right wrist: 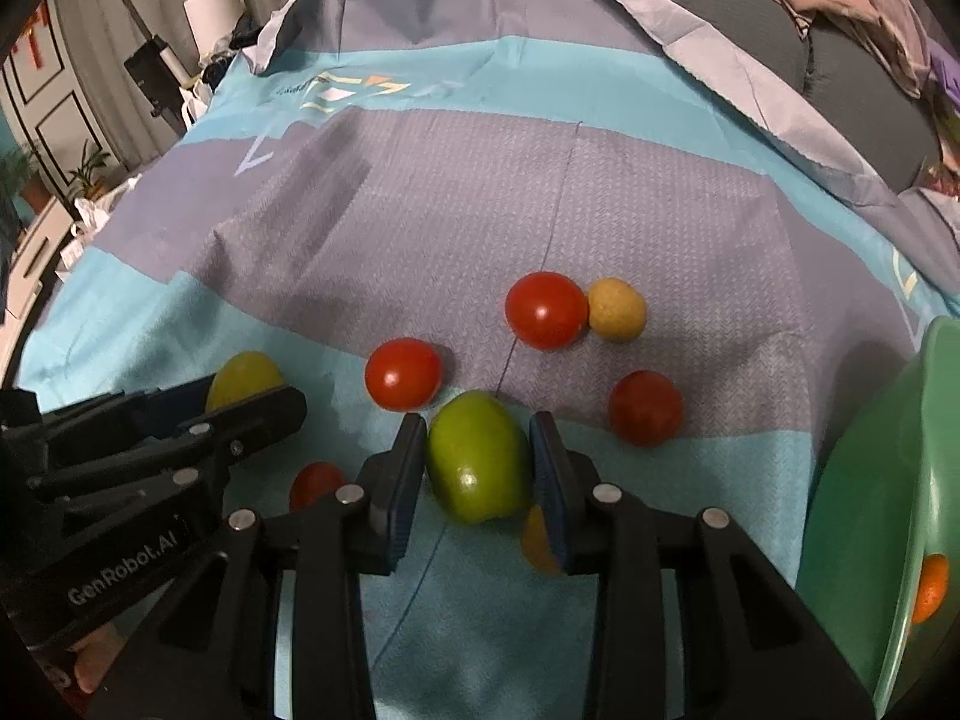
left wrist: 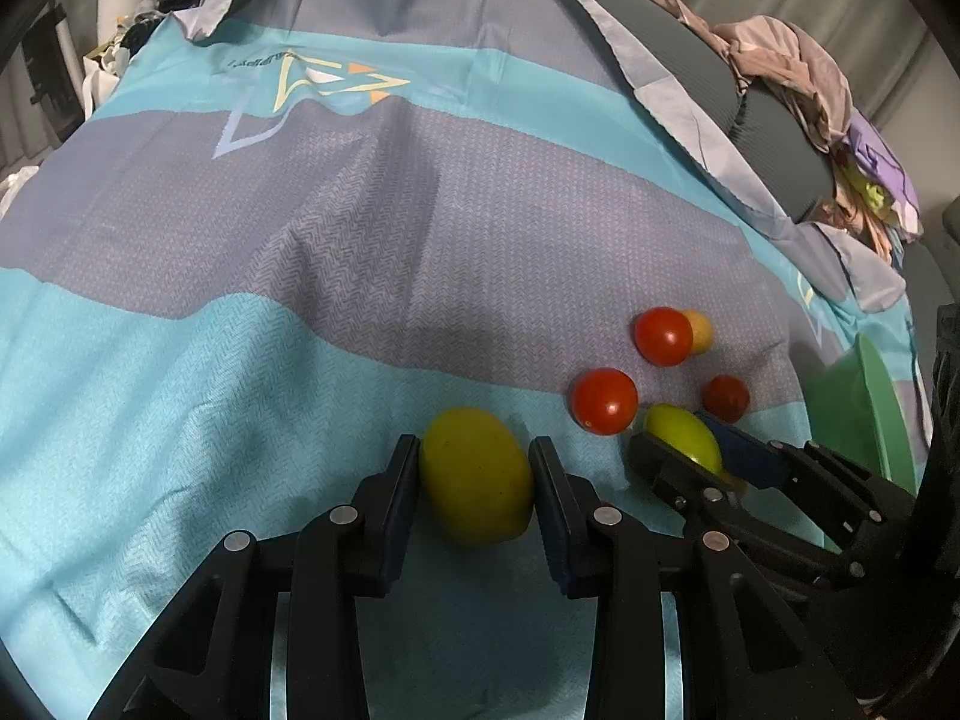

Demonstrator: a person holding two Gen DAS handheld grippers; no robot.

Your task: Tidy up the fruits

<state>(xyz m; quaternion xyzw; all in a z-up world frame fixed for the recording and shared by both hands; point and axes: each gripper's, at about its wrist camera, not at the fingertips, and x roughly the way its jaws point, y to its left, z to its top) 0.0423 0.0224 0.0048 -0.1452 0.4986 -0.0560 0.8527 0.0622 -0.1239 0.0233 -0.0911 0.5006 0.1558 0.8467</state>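
Observation:
My left gripper (left wrist: 474,456) is shut on a yellow lemon (left wrist: 477,474) just above the blue and grey cloth (left wrist: 300,240). My right gripper (right wrist: 474,438) is shut on a green fruit (right wrist: 477,465); it also shows in the left wrist view (left wrist: 684,435). Two bright red tomatoes (right wrist: 403,373) (right wrist: 545,309), a darker red fruit (right wrist: 645,407) and a small yellow fruit (right wrist: 618,309) lie on the cloth beyond it. A small red fruit (right wrist: 315,483) and an orange piece (right wrist: 537,540) lie beside the right fingers. A green bowl (right wrist: 876,480) at the right holds an orange fruit (right wrist: 930,591).
A grey cushion (left wrist: 774,138) with crumpled clothes (left wrist: 798,66) lies at the far right of the cloth. Household clutter (right wrist: 150,78) stands beyond the cloth's far left edge.

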